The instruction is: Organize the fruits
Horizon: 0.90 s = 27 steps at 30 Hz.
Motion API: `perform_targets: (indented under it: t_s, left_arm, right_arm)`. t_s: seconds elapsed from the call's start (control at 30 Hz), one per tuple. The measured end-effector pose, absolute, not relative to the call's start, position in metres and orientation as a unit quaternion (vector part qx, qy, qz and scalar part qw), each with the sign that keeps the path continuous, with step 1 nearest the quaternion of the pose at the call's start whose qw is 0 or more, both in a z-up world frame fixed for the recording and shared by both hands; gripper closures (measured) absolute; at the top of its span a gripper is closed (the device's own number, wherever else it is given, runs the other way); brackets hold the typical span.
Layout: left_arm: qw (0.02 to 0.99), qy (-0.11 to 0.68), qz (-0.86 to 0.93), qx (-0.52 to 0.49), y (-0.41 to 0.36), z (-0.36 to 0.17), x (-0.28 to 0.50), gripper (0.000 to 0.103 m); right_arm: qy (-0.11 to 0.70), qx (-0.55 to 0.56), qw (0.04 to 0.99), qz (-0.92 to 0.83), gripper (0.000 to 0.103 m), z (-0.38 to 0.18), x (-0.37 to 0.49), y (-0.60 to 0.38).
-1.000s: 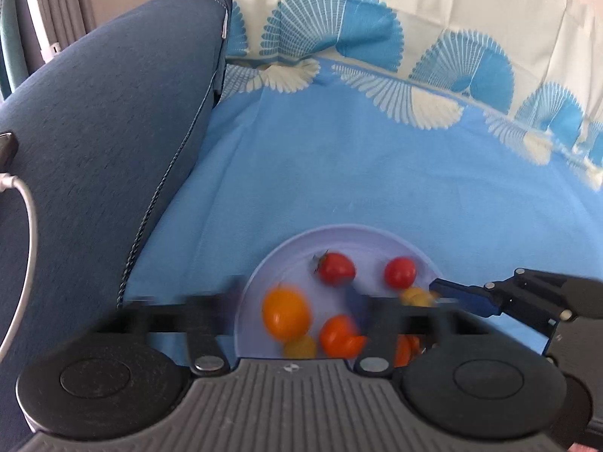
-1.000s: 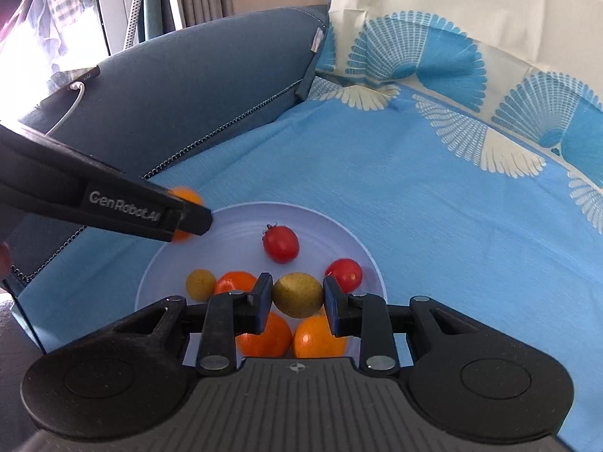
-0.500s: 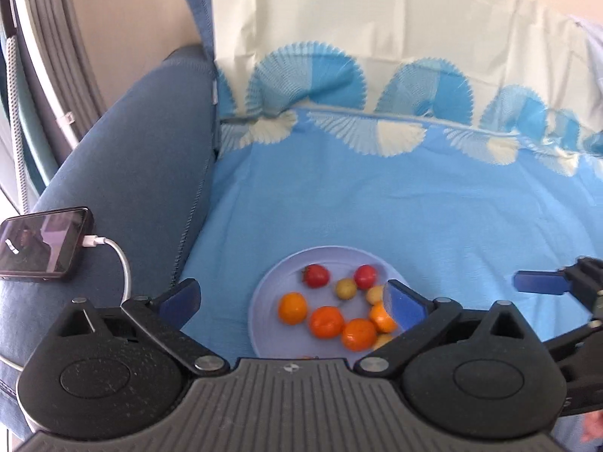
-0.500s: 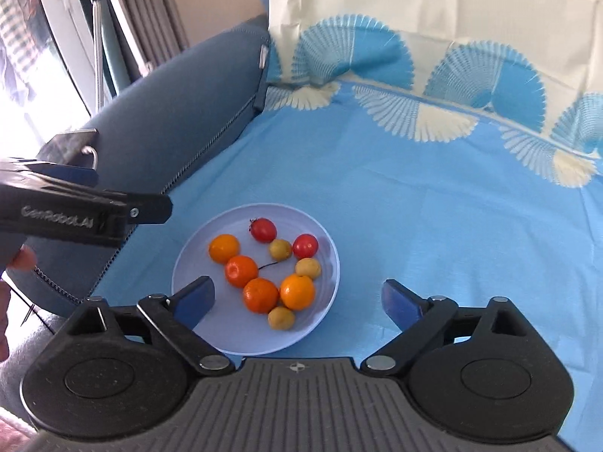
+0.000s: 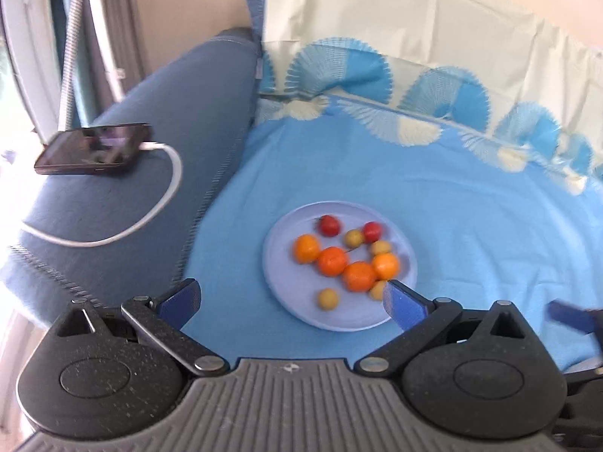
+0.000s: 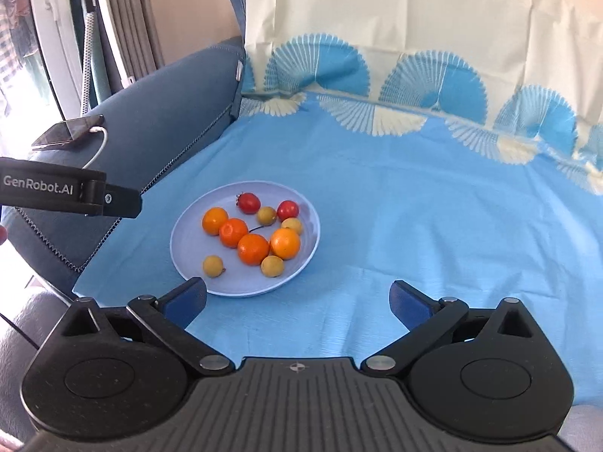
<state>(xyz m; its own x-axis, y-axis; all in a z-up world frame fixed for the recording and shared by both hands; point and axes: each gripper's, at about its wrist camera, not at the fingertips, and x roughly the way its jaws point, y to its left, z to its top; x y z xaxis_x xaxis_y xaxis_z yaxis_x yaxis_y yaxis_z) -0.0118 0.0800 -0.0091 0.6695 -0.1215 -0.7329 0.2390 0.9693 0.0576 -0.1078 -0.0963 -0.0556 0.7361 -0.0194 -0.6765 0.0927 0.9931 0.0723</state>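
Smooth round plate (image 6: 181,252) mid-frame with glossy oranges (image 6: 253,249) and tomatoes (image 6: 248,202), phone (image 5: 92,148) upper left on fabric armrest (image 5: 158,158); left gripper (image 5: 292,299) and right gripper (image 6: 297,297) both spread wide, empty

Right gripper (image 5: 573,318) blurred, cut off at frame edge.

Blue upholstered sofa (image 6: 181,120), its armrest (image 5: 124,188) at left. A light-blue sheet (image 6: 395,203) with fan motifs covers seat and backrest (cream upper band). Beige wall (image 5: 196,19) behind. Grey curtains (image 6: 128,19) beside a bright window (image 6: 22,37); daylight enters from the left.
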Motion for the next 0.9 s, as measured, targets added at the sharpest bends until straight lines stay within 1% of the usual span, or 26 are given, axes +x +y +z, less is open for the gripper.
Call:
perform_targets:
  t_s: [0.13,0.4,0.53,0.9]
  left_arm:
    - [0.910,0.395,-0.088,0.094,0.083,-0.013,-0.020,0.000]
    - [0.889,0.438,-0.094,0.092,0.086,-0.032,-0.011,0.000]
    - [0.890,0.440,-0.094,0.069,0.092,-0.038,-0.009,0.000]
    - [0.890,0.441,-0.087,0.079,0.089,-0.041,-0.002,0.000]
  right_arm:
    - [0.347,0.042,0.936,-0.035,0.001,-0.048,-0.123,-0.089]
    - [0.349,0.031,0.936,-0.031,0.001,-0.049,-0.115,-0.070]
    - [0.346,0.008,0.938,-0.027,0.001,-0.048,-0.109,-0.061]
    - [0.354,0.013,0.935,-0.024,0.001,-0.054,-0.102,-0.065]
